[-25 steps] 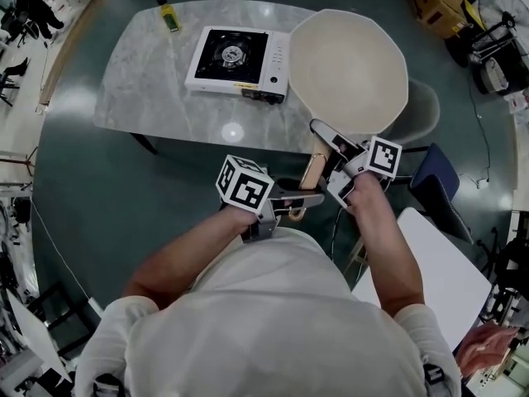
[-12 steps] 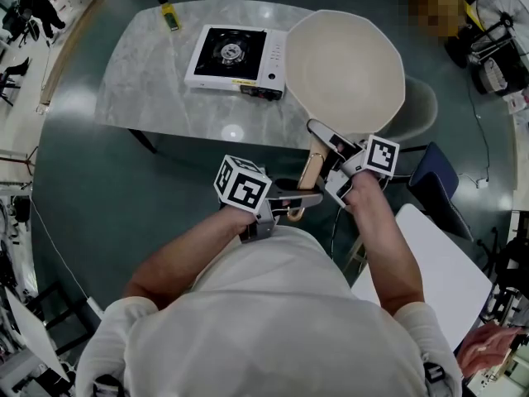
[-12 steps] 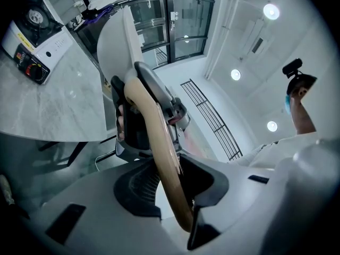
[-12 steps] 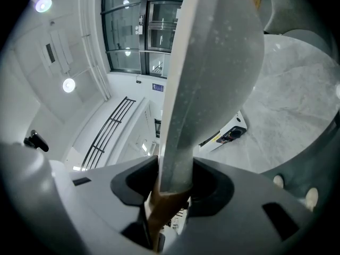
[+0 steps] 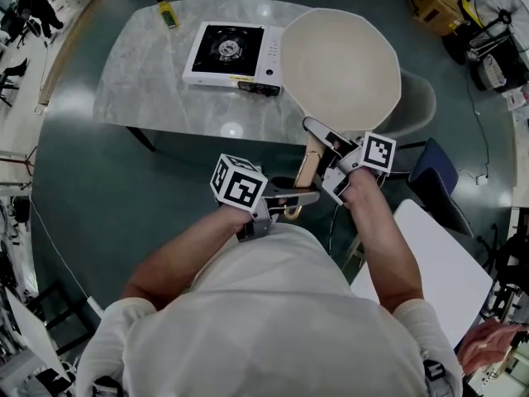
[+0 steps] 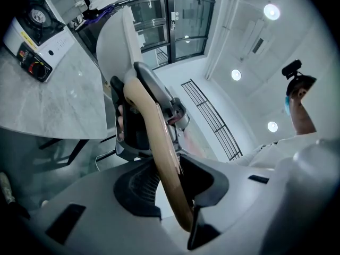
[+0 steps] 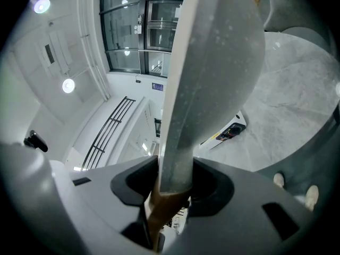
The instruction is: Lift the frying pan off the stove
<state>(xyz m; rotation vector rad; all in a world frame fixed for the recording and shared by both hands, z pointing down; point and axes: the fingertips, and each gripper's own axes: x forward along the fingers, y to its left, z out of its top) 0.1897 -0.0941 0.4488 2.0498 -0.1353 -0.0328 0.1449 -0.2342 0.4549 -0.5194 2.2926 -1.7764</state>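
a person stands at the near side of a grey marble counter (image 5: 140, 81) with both tongs clamped on the wooden handle (image 5: 307, 170) of a cream frying pan (image 5: 340, 64). the left tongs (image 5: 289, 198) pinch the near, rounded end of the handle, which runs straight up between their pads in the left gripper view. the right tongs (image 5: 317, 151) grip further along, where the wood meets the pan's grey metal neck, and the right gripper view shows that neck filling the gap between their pads. the two tongs sit close together, the right ones just beyond the left. the pan is held up off the stove (image 5: 234, 54), to its right and over the right end of the counter, its hollow facing the head camera; its left rim overlaps the stove's right edge in that view. the stove's black burner is bare. a small yellow object (image 5: 168, 12) lies at the far left of the counter, well apart from the stove.
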